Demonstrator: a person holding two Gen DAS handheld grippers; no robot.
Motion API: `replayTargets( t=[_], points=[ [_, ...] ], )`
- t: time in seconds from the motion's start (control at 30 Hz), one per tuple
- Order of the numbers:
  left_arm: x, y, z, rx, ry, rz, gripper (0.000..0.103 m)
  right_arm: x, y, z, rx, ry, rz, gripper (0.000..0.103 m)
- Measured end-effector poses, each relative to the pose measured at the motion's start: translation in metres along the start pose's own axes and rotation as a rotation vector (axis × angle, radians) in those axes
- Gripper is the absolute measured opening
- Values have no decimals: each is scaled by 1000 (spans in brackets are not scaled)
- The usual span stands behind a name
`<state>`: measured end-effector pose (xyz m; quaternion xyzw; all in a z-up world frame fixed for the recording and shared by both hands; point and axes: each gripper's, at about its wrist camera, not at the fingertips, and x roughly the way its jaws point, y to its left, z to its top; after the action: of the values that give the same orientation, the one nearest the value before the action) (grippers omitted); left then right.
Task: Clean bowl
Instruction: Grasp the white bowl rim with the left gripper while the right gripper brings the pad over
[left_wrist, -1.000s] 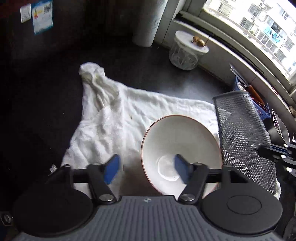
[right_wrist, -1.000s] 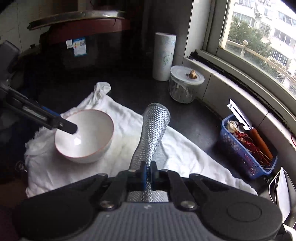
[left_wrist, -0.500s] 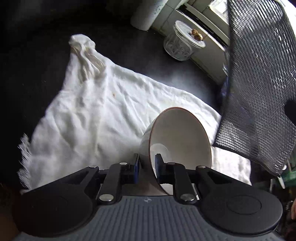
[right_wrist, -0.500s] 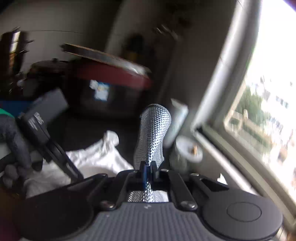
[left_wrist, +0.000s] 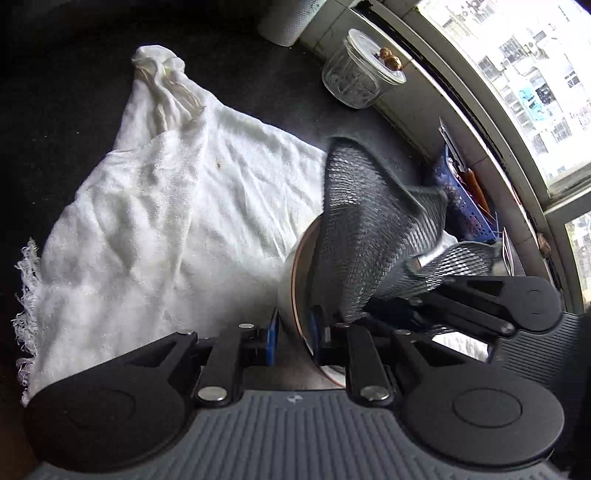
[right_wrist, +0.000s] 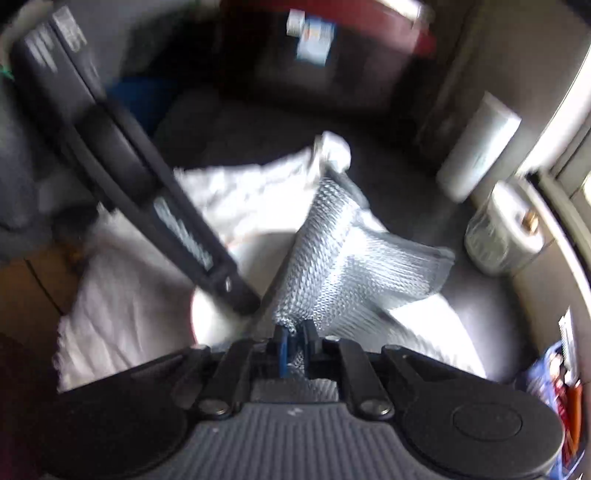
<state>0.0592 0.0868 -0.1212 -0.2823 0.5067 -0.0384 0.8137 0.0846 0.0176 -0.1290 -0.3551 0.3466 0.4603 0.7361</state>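
White cloth (left_wrist: 147, 236) lies spread on the dark counter (left_wrist: 66, 92), out in front of our left claw (left_wrist: 293, 338) and off to its left side. It is crinkled, with a bunched-up knot at the far end and loose threads at the near left edge.

Our left claw is pinched on the bowl (left_wrist: 291, 280). One blue pad (left_wrist: 273, 338) sits on the outside of the bowl wall and the other sits on the inside, so the rim is squeezed between them. We see the bowl tipped up on its side, right at the tips of this claw, with its brown rim facing right.

Silver mesh scrubber (left_wrist: 354, 236) is stuffed into the open side of the bowl, just right of our left claw. It folds and sticks up past the rim. We hold its near end in our right claw (right_wrist: 293, 349), which is squeezed tight on it. In the left wrist view the right claw (left_wrist: 417, 314) comes in from the right, close to the bowl.

From the right wrist view, everything looks blurry. The scrubber (right_wrist: 332, 258) fans out ahead of our right claw, and the left claw (right_wrist: 236, 295) reaches in ahead and to the left.

Farther ahead of the left claw and to its right stands a glass jar (left_wrist: 354, 74) with a lid, near the window ledge. A paper roll (left_wrist: 288, 22) stands beside it. A blue basket (left_wrist: 465, 206) sits to the right, behind the scrubber.
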Motion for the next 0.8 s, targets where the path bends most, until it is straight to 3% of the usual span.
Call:
replayTargets(
  t=[0.2,0.37,0.47,0.8],
  points=[
    [7,4,3,5,10,-19,17,10,-9,4,123,6,73,11],
    [7,2,8,74,-15,0,18,12,-11,7,141,24,92,11],
    [8,2,11,64,2,5,18,13,-7,7,130,29,69,10],
    [25,26,-10,-408,68,-188,17,-13,-19,0,165,47,7,10]
  ],
)
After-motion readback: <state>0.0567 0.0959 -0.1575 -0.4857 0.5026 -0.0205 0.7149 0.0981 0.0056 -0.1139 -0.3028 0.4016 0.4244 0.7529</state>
